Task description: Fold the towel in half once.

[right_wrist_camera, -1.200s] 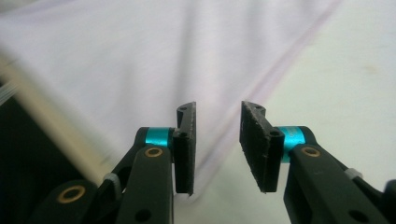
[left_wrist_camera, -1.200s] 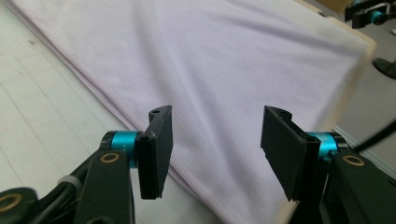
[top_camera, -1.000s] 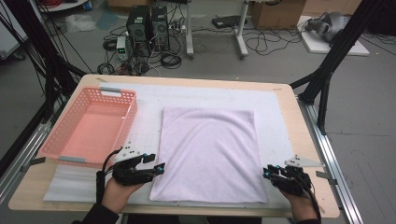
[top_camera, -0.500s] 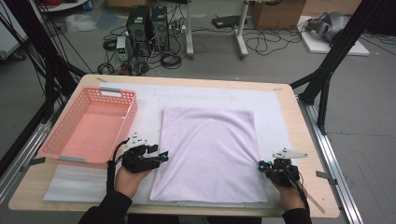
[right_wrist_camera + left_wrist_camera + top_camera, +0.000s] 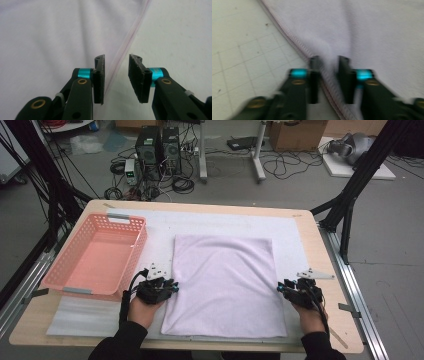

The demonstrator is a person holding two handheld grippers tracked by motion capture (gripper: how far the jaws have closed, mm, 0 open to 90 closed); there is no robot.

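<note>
One lilac towel (image 5: 225,285) lay flat on the white mat (image 5: 295,240) of the table (image 5: 320,270), its long sides running away from the person. One pink plastic basket (image 5: 95,255) stood on the mat just left of the towel, not touching it.

Two grippers, one per hand. Left gripper (image 5: 167,285) sat at the towel's left edge, near the front. In the left gripper view its jaws had just been closing, and a raised fold of the hemmed edge (image 5: 328,72) stood pinched between the two pads.

Right gripper (image 5: 285,289) sat at the towel's right edge, opposite the left. In the right gripper view its jaws had just been opening; they stood parted, the hem (image 5: 125,42) running flat between them, pads clear of the cloth.
</note>
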